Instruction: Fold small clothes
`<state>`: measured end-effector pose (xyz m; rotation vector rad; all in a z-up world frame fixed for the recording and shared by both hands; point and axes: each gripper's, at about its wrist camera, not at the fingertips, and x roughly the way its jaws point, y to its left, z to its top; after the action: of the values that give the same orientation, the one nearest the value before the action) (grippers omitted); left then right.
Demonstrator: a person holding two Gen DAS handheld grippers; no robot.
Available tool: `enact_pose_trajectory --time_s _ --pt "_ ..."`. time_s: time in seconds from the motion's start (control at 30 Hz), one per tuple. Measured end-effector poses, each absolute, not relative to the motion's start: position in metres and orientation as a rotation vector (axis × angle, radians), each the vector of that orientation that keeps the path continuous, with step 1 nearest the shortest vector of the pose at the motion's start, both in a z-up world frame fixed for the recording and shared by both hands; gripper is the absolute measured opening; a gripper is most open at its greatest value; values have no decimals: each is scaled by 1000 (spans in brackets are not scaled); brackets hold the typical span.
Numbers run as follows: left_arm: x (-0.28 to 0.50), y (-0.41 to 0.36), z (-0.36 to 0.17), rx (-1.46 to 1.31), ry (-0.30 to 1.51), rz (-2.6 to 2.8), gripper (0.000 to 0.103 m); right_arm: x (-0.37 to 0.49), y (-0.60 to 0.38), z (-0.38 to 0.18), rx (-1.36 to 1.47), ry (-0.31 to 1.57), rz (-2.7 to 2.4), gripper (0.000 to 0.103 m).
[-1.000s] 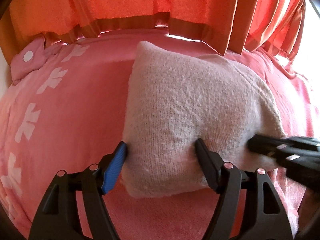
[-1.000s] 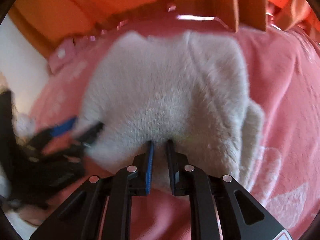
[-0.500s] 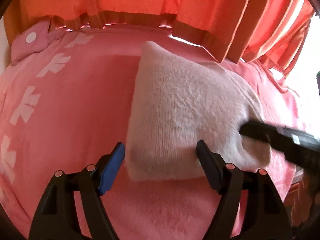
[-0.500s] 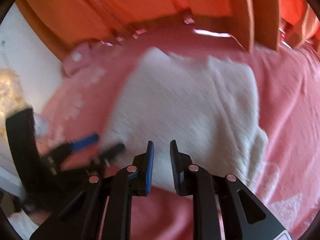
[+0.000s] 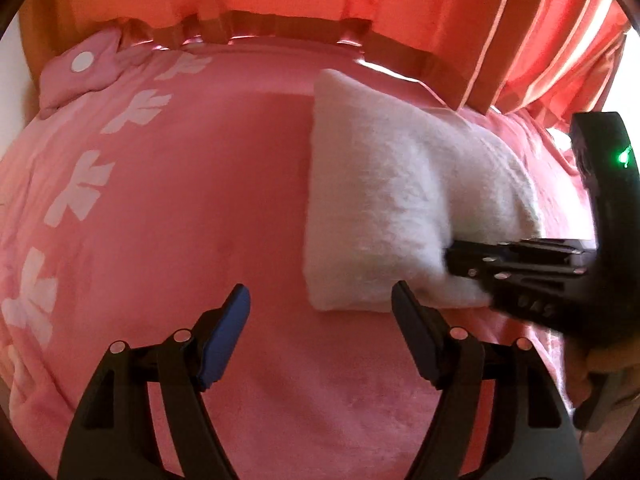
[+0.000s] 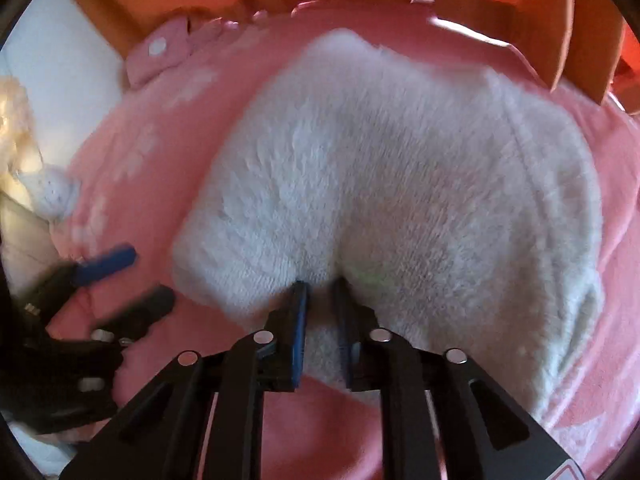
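Observation:
A folded white fuzzy garment [image 5: 392, 208] lies on the pink bedspread [image 5: 180, 220]. It fills the right wrist view [image 6: 400, 184]. My left gripper [image 5: 320, 312] is open and empty, just in front of the garment's near left corner, not touching it. It also shows at the left of the right wrist view [image 6: 124, 280]. My right gripper [image 6: 320, 292] is shut on the garment's near edge, and the cloth bunches between its fingers. In the left wrist view the right gripper [image 5: 452, 258] presses into the garment from the right.
Orange curtains [image 5: 360, 0] hang behind the bed. A pink pillow with a white dot [image 5: 84, 68] lies at the far left corner. White leaf prints [image 5: 80, 188] run down the spread's left side. A pale plush toy [image 6: 24, 152] sits at the bed's left edge.
My left gripper has drawn back and left, off the garment it straddled. My right gripper has pushed forward into the garment's near edge, which now bunches between its fingers.

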<state>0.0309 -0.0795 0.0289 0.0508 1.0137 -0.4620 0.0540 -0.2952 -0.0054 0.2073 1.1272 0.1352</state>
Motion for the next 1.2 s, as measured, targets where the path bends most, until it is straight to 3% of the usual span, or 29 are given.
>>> enact_pose_trajectory --time_s 0.07,0.1,0.2,0.23,0.43,0.47,0.53,0.6,0.67,0.77,0.9,1.03,1.17,1.2 --pt "28 -85 34 62 998 -485 71 46 -314 16 278 1045 138 13" --pt "28 -87 36 68 992 -490 71 39 -327 26 316 985 126 18" --pt "31 -95 45 70 963 -507 71 34 -380 44 404 853 -17 50" --pt "33 -100 48 68 954 -513 71 38 -403 41 444 850 -82 50" --pt "48 -136 45 98 931 -521 71 96 -452 -3 570 967 -142 50" --pt "52 -142 39 109 946 -516 71 103 -451 -5 586 973 -123 46" --pt "56 -149 30 126 962 -493 71 105 -445 9 583 916 -89 15" --pt "56 -152 27 149 937 -476 73 95 -441 30 545 821 -50 12" --pt "57 -151 24 151 932 -471 76 99 -442 25 508 819 -74 12" --pt "59 -153 20 158 929 -463 81 114 -451 -31 514 962 -124 14" --pt "57 -153 21 173 925 -455 81 84 -455 0 597 876 -112 16" --pt "57 -149 23 156 941 -460 81 35 -420 33 468 842 -90 20" --pt "52 -152 22 180 929 -447 81 28 -398 -9 350 1024 -118 20" --pt "51 -153 22 180 930 -444 81 27 -397 -18 348 1020 -135 27"
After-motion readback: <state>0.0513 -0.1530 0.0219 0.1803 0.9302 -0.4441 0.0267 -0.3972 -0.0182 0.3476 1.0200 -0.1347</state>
